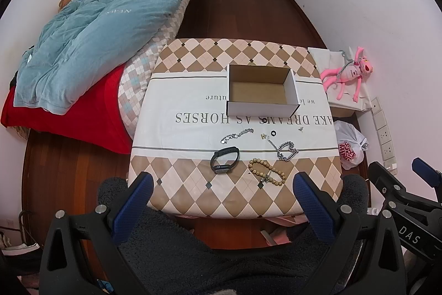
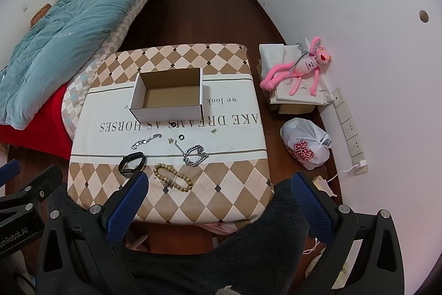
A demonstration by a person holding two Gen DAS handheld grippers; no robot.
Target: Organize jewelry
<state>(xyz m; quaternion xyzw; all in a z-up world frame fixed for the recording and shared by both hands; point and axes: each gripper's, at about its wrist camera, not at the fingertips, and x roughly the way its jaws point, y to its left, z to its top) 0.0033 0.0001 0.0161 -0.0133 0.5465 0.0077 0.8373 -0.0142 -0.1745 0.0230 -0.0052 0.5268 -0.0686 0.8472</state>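
An empty white cardboard box (image 1: pixel 262 90) (image 2: pixel 168 94) stands at the middle of the cloth-covered table (image 1: pixel 193 192) (image 2: pixel 221 201). In front of it lie a black smart band (image 1: pixel 225 159) (image 2: pixel 132 161), a wooden bead bracelet (image 1: pixel 267 172) (image 2: pixel 172 177), a thick silver chain (image 1: pixel 287 150) (image 2: pixel 195 151), a thin silver bracelet (image 1: pixel 237 135) (image 2: pixel 146 141), two small black rings (image 1: pixel 273 133) (image 2: pixel 181 136) and small charms (image 1: pixel 264 135). My left gripper (image 1: pixel 222 188) and right gripper (image 2: pixel 219 187) are open and empty, held near the table's front edge.
A bed with a blue quilt (image 1: pixel 102 26) and red cover (image 1: pixel 91 112) lies left of the table. A pink plush toy (image 2: pixel 301 65) on a covered box, a white plastic bag (image 2: pixel 306 143) and wall sockets (image 2: pixel 350 129) are on the right. Dark fleece (image 1: pixel 193 253) lies below the grippers.
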